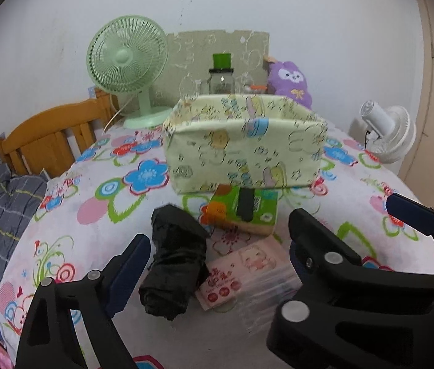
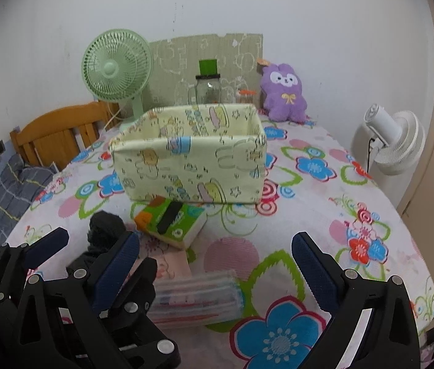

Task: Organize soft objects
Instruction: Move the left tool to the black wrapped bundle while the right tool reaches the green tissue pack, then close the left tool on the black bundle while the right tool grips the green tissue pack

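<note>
Left tool (image 1: 217, 264) and right tool (image 2: 217, 267), both wide open and empty, above the floral worktop (image 2: 324, 215): black bundle (image 1: 173, 261) between left pads, tissue packs (image 1: 241, 209) and fabric bin (image 1: 241, 147) beyond.

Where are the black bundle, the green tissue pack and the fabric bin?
black bundle (image 1: 175, 261): left wrist view, middle of its crumpled body.
green tissue pack (image 1: 243, 210): left wrist view, top face.
fabric bin (image 2: 192, 166): right wrist view, front wall.

black cloth bundle (image 1: 173, 261), tissue packs (image 1: 241, 212), fabric bin (image 1: 241, 147)
</note>
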A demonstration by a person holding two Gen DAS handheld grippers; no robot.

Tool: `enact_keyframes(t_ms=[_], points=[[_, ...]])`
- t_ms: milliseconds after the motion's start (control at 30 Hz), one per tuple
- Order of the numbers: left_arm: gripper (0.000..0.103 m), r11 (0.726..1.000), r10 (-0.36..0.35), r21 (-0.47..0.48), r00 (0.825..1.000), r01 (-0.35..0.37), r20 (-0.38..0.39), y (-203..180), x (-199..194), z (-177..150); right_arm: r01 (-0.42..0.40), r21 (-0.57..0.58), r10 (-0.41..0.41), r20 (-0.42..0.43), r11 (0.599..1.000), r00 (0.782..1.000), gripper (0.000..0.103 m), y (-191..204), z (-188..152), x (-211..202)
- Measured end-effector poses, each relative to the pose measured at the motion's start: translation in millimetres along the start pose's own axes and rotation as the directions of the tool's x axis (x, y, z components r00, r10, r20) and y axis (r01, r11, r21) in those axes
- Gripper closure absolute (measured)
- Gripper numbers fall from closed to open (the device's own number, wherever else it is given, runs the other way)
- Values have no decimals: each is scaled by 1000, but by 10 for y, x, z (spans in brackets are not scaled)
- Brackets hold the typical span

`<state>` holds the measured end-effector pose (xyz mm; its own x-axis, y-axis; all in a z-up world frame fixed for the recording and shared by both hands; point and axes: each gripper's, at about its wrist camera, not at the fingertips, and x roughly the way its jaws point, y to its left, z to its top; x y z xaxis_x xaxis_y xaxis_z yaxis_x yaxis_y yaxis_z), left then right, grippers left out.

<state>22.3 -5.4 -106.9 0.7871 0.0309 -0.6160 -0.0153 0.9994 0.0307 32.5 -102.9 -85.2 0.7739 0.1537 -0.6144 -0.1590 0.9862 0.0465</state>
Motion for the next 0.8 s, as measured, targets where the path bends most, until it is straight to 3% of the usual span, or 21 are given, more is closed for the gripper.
enact_keyframes(t_ms=[233, 400, 700, 800], points=[[22, 998, 42, -42, 998, -44, -56, 129, 140, -67, -24, -10, 23, -33, 1000, 999, 3, 56, -60, 103], [37, 993, 69, -91, 994, -77, -88, 273, 243, -72, -37, -6, 36, -47, 999, 998, 3, 90, -53, 167], [40, 991, 63, -108, 991, -76, -120, 367, 403, -49, -43, 7, 44, -82, 999, 996, 3, 122, -14, 336], [55, 992, 55, -108, 989, -70, -135, 373, 450, -45, -44, 9, 44, -95, 999, 994, 3, 133, -9, 394]])
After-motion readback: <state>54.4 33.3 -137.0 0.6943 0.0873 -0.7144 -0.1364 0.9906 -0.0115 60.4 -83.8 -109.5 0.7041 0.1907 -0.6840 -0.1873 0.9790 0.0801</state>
